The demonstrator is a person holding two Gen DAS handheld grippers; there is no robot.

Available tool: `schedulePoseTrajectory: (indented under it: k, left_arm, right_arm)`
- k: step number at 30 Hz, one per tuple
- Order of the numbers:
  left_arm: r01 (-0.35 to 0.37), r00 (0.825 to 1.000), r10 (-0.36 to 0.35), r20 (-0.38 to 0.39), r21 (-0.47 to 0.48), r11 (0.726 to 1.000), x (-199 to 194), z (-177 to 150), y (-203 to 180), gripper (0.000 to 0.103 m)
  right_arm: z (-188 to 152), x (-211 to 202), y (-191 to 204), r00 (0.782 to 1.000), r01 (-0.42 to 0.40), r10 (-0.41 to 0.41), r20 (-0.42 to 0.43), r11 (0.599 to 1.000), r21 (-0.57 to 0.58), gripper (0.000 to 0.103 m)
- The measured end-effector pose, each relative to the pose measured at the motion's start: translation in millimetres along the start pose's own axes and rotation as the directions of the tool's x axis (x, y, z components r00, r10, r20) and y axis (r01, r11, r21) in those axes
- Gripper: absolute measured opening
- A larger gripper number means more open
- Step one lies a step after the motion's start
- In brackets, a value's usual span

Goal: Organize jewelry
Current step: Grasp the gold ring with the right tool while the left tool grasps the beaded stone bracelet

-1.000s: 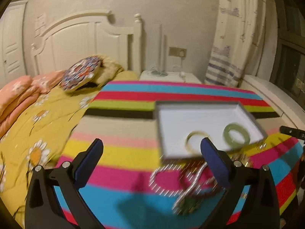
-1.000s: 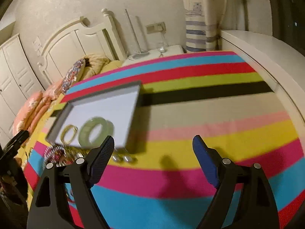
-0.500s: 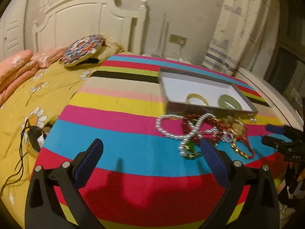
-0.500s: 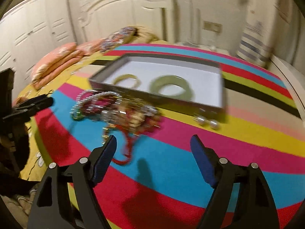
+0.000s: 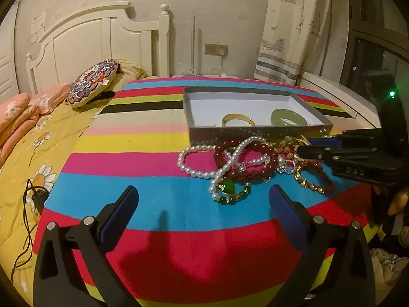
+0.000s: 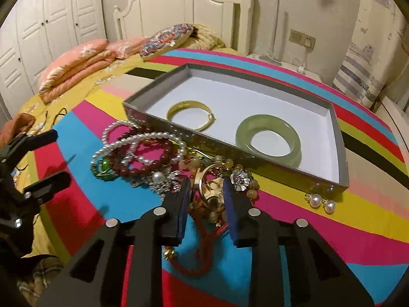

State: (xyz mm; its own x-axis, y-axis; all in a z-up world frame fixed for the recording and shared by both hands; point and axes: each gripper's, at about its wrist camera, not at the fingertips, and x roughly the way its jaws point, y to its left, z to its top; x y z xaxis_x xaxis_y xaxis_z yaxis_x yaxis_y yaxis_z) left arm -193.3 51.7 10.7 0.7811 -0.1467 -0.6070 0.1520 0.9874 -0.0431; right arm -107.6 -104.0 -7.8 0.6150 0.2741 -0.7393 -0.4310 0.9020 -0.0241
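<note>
A tangled jewelry pile (image 5: 245, 163) lies on the striped cloth in front of a grey box (image 6: 179, 135). It includes a pearl strand (image 5: 194, 163), a red bead bracelet (image 6: 143, 163) and a green pendant (image 5: 226, 188). The box holds a gold bangle (image 6: 190, 117) and a jade bangle (image 6: 268, 138). My right gripper (image 6: 205, 192) is at the pile's right end. Its jaws are closing, with a gold bracelet (image 6: 209, 189) pinched between the pads. My left gripper (image 5: 203, 202) stands open, short of the pile, with nothing between its fingers.
Two pearl earrings (image 6: 322, 203) lie by the box's near right corner. The striped table (image 5: 158, 204) drops off to a yellow bed (image 5: 30, 158) on the left, where a round cushion (image 5: 92, 81) and a black cable (image 5: 30, 197) lie.
Both grippers have come closer to the jewelry pile. The right gripper's jaws have narrowed from wide open to close around the gold bracelet.
</note>
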Motion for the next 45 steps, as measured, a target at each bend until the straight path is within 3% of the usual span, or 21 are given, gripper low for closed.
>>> schedulePoseTrajectory:
  k: [4, 12, 19, 28, 32, 35, 38, 40, 45]
  left_arm:
    - [0.008, 1.000, -0.007, -0.011, 0.022, 1.000, 8, 4, -6, 0.101]
    - [0.039, 0.999, -0.036, -0.040, 0.069, 0.997, 14, 1, -21, 0.087]
    - [0.131, 0.991, -0.124, -0.055, 0.155, 0.979, 27, 19, -59, 0.078]
    - [0.279, 0.951, -0.250, -0.179, 0.160, 0.947, 93, 56, -109, 0.041]
    - [0.277, 0.948, -0.234, -0.214, 0.201, 0.940, 111, 63, -123, 0.028]
    - [0.279, 0.948, -0.233, -0.218, 0.213, 0.936, 115, 66, -127, 0.027]
    - [0.321, 0.934, -0.265, -0.241, 0.232, 0.918, 115, 67, -132, 0.010]
    - [0.308, 0.939, -0.250, -0.235, 0.256, 0.916, 115, 66, -135, 0.009]
    - [0.385, 0.918, -0.347, -0.191, 0.226, 0.895, 94, 76, -138, 0.009]
  right_arm:
    - [-7, -6, -4, 1.000, 0.017, -0.016, 0.017, 1.000, -0.010, 0.017]
    - [-22, -43, -45, 0.995, 0.014, -0.024, 0.100, 0.994, 0.107, 0.014]
    - [-34, -61, -61, 0.992, -0.015, -0.007, 0.129, 0.986, 0.168, 0.014]
    - [-34, -77, -68, 0.984, -0.036, 0.001, 0.179, 0.981, 0.191, 0.014]
    - [-37, -76, -71, 0.983, -0.056, 0.017, 0.185, 0.977, 0.207, 0.014]
    - [-40, -77, -73, 0.981, -0.067, 0.025, 0.191, 0.974, 0.214, 0.014]
    - [-43, -77, -78, 0.981, -0.070, 0.026, 0.195, 0.972, 0.224, 0.014]
    - [-44, -78, -82, 0.980, -0.075, 0.028, 0.198, 0.970, 0.232, 0.014]
    - [-47, -84, -87, 0.977, -0.076, 0.023, 0.213, 0.967, 0.242, 0.014]
